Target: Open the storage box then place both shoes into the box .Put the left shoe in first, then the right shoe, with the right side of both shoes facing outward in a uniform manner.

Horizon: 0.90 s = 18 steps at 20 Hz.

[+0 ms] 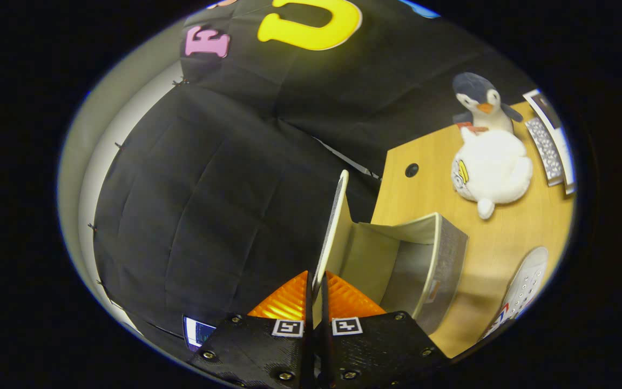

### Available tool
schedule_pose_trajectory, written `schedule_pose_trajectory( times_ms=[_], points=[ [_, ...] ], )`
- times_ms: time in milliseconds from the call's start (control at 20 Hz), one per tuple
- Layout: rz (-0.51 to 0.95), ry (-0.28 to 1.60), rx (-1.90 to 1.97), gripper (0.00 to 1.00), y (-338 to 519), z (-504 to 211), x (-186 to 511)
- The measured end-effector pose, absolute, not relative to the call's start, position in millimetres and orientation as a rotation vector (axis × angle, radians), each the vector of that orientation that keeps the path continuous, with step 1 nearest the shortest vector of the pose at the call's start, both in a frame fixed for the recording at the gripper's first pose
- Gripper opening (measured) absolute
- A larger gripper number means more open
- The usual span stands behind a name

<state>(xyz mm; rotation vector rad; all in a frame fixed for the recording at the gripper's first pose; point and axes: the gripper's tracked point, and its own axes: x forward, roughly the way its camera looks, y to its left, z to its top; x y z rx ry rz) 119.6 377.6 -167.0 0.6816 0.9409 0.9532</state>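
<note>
Two orange ribbed jaws of the gripper were closed on the thin cream lid of the storage box, holding it raised on edge. The box, grey fabric with stiff flat walls, stood open and looked empty, so both shoes were left to place. A white laced shoe lay on the smooth wooden tabletop, near a fluffy plush penguin.

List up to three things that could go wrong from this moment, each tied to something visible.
1. The gripper pinches the storage box lid by its thin edge; it may slip free and drop shut.
2. Pulling further could drag the light box across the table.
3. The white shoe lies near the box; a sliding box could knock it.
</note>
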Motion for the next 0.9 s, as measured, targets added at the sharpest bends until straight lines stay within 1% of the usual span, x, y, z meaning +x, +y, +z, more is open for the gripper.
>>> schedule_pose_trajectory(
  times_ms=[150, 350, 400, 450, 500, 550, 650, 700, 750, 800, 900],
  points=[
    [0.988, 0.918, 0.597, 0.06, 415.4, -146.9, 116.9],
    [1.008, 0.933, 0.531, 0.06, 485.0, -139.7, 109.2],
    [1.014, 0.94, 0.507, 0.09, 499.7, -140.5, 108.5],
    [1.028, 0.943, 0.484, 0.1, 513.7, -139.0, 105.2],
    [1.036, 0.946, 0.458, 0.15, 528.1, -141.2, 102.6],
    [1.042, 0.954, 0.434, 0.15, 540.6, -143.8, 98.3],
    [1.038, 0.968, 0.371, 0.31, 560.4, -155.7, 93.4],
    [1.042, 0.968, 0.357, 0.48, 565.3, -156.3, 89.9],
    [1.044, 0.969, 0.348, 0.61, 571.4, -156.0, 84.9],
    [1.043, 0.964, 0.34, 0.82, 573.0, -155.1, 82.9],
    [1.035, 0.962, 0.319, 0.84, 570.4, -158.1, 82.3]
  ],
)
